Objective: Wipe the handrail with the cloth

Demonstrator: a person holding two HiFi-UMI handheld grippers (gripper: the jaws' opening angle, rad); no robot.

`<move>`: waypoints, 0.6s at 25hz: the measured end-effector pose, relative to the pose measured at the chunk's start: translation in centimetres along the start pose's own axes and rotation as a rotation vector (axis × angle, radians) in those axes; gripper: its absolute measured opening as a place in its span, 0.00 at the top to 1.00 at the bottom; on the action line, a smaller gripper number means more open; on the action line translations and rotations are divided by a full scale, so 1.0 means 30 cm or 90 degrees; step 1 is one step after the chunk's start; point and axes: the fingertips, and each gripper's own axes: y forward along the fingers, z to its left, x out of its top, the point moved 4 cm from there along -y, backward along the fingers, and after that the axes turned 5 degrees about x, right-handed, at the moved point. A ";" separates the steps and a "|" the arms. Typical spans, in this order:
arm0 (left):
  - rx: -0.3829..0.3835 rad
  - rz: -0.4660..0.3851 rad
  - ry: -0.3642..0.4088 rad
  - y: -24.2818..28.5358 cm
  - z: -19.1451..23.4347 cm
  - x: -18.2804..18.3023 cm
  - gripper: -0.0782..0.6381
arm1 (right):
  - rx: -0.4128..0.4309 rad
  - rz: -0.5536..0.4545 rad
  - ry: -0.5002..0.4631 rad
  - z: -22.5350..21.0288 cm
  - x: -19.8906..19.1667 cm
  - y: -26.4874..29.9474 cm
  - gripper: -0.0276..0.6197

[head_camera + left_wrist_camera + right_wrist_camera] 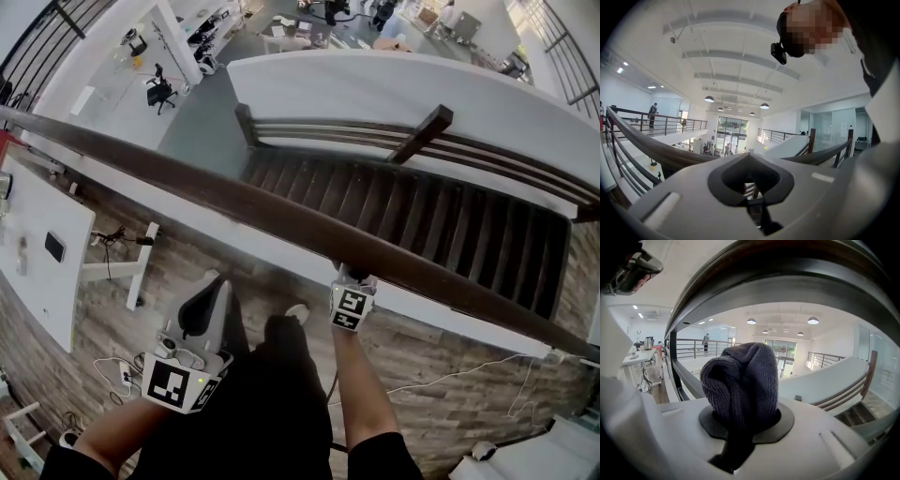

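The right gripper (740, 423) was clamped on a bunched grey cloth (740, 380); the wad stood up out of its jaws, and a dark tail of it hung down through the slot between them. The gripper's nose was pushed up at the near edge of the dark wooden handrail (234, 202), about midway along its length; the rail arched close over the cloth, though I could not tell whether the two touched. The left gripper (750, 182) had its jaws drawn together with nothing between them; it was held lower and further back, beside the person's dark trousers (272, 394) and well apart from the rail. Past the rail a dark staircase (422, 216) dropped away to the floor below; on the near side a white desk (37, 253) stood at the left on the wood-plank floor (450, 375).
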 end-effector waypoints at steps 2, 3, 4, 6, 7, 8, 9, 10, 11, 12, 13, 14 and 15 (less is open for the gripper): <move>0.001 0.000 -0.001 -0.003 -0.007 -0.001 0.89 | -0.002 -0.004 -0.003 -0.012 -0.001 -0.005 0.85; 0.000 -0.001 -0.001 -0.003 -0.010 -0.001 0.89 | -0.003 -0.008 -0.003 -0.019 -0.003 -0.005 0.85; 0.000 -0.001 0.000 -0.003 -0.013 -0.002 0.89 | -0.004 -0.010 -0.002 -0.024 -0.004 -0.007 0.85; 0.001 0.000 0.001 0.000 -0.019 -0.006 0.89 | -0.003 -0.007 0.003 -0.033 -0.005 -0.013 0.85; 0.001 0.001 0.001 0.001 -0.022 -0.007 0.89 | -0.003 -0.005 0.005 -0.040 -0.008 -0.018 0.85; 0.002 0.001 0.001 0.002 -0.026 -0.008 0.89 | -0.004 -0.005 0.005 -0.047 -0.011 -0.022 0.85; 0.002 0.001 0.002 0.002 -0.030 -0.008 0.89 | -0.005 -0.006 0.004 -0.054 -0.014 -0.026 0.85; 0.003 0.001 0.001 0.001 -0.034 -0.008 0.89 | -0.005 -0.009 0.001 -0.060 -0.016 -0.029 0.85; 0.003 0.000 0.001 0.002 -0.039 -0.008 0.89 | -0.006 -0.014 -0.005 -0.068 -0.017 -0.032 0.85; 0.004 0.001 0.000 0.003 -0.043 -0.009 0.89 | -0.007 -0.019 -0.011 -0.077 -0.018 -0.035 0.85; 0.005 0.002 -0.001 0.004 -0.048 -0.010 0.89 | -0.009 -0.019 -0.014 -0.087 -0.020 -0.040 0.85; 0.006 0.003 -0.001 0.005 -0.051 -0.011 0.89 | -0.012 -0.016 -0.013 -0.097 -0.023 -0.045 0.85; 0.006 0.003 0.000 0.006 -0.054 -0.011 0.89 | -0.016 -0.013 -0.009 -0.107 -0.027 -0.050 0.85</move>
